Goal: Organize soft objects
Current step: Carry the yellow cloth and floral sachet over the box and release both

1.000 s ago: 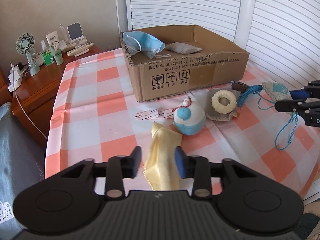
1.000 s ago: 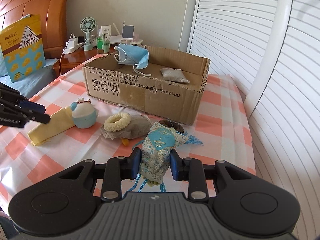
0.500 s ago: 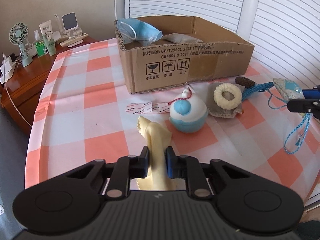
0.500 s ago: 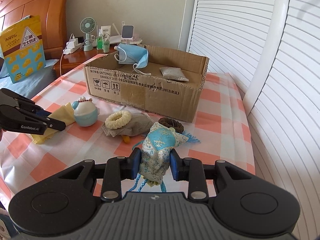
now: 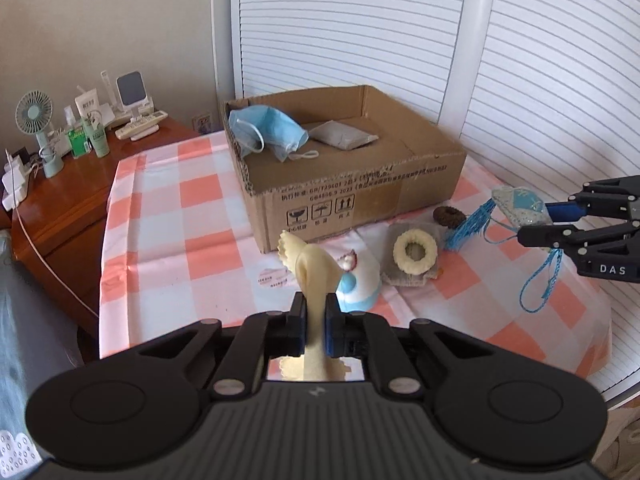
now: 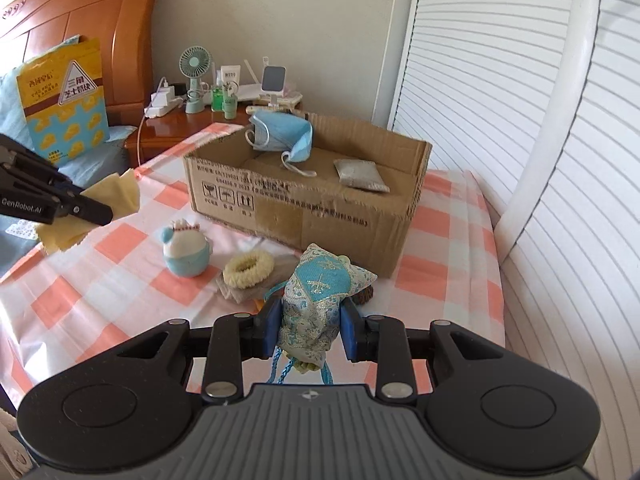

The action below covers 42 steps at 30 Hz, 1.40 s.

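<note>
My left gripper (image 5: 314, 312) is shut on a pale yellow cloth (image 5: 310, 268) and holds it off the table; it also shows in the right wrist view (image 6: 116, 196). My right gripper (image 6: 308, 320) is shut on a blue brocade sachet (image 6: 320, 292) with blue cords, lifted above the checked tablecloth; it also shows in the left wrist view (image 5: 520, 206). The open cardboard box (image 5: 360, 196) holds a blue face mask (image 5: 268, 132) and a grey pouch (image 5: 342, 138). On the table lie a blue-and-white plush (image 6: 186, 248), a cream scrunchie (image 6: 248, 266) on a grey pouch, and a brown scrunchie (image 5: 448, 214).
A wooden nightstand (image 5: 60, 200) at the left carries a small fan (image 5: 36, 120), bottles and chargers. White louvred doors (image 5: 540, 80) stand behind and to the right. A bed headboard (image 6: 80, 40) and a yellow bag (image 6: 64, 96) are at the far left.
My left gripper closed on the yellow cloth and lifted it off the table. My right gripper raised the sachet higher and nearer the box.
</note>
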Available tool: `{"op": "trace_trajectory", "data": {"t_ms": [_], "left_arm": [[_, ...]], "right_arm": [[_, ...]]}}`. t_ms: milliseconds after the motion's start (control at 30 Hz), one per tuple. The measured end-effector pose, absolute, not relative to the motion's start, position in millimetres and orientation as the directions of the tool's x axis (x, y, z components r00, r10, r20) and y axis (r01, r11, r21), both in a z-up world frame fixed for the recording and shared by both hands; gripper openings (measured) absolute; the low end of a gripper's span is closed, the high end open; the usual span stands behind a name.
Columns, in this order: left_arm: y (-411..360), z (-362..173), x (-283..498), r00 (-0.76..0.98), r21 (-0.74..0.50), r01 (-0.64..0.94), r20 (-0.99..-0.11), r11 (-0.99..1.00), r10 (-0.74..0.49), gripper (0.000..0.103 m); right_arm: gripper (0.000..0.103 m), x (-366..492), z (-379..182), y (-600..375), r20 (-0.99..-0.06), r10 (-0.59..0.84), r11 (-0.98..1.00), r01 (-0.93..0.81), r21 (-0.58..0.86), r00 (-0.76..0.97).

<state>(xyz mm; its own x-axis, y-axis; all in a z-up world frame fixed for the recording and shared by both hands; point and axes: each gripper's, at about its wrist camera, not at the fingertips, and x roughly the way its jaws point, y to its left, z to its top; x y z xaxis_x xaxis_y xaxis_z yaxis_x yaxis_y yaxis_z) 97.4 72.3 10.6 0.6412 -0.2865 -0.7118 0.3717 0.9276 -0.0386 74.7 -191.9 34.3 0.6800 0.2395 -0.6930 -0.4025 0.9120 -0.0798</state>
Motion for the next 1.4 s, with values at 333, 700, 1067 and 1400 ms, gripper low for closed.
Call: {"op": "trace_trajectory", "data": {"t_ms": [333, 700, 1067, 1400], "left_arm": [[41.0, 60.8, 155.3, 0.69, -0.001, 0.447, -0.636, 0.895, -0.345, 0.007], [12.4, 38.8, 232.8, 0.686, -0.022, 0.401, -0.656, 0.916, -0.316, 0.062], [33.7, 39.8, 188.9, 0.753, -0.025, 0.284, -0.613, 0.959, -0.239, 0.094], [45.2, 27.2, 108.6, 0.81, 0.049, 0.201, -0.57, 0.978, -0.138, 0.101]], "right_arm": [[0.035, 97.2, 80.7, -191.4, -0.623, 0.306, 0.891, -0.446, -0.078, 0.72], [0.035, 123.5, 105.4, -187.8, -0.578, 0.308, 0.889, -0.445, -0.107, 0.756], [0.035, 145.4, 102.9, -182.8, -0.586, 0.31, 0.891, -0.444, -0.095, 0.749], [0.035, 188.5, 108.5, -171.7, -0.585, 0.307, 0.902, -0.425, -0.071, 0.75]]}}
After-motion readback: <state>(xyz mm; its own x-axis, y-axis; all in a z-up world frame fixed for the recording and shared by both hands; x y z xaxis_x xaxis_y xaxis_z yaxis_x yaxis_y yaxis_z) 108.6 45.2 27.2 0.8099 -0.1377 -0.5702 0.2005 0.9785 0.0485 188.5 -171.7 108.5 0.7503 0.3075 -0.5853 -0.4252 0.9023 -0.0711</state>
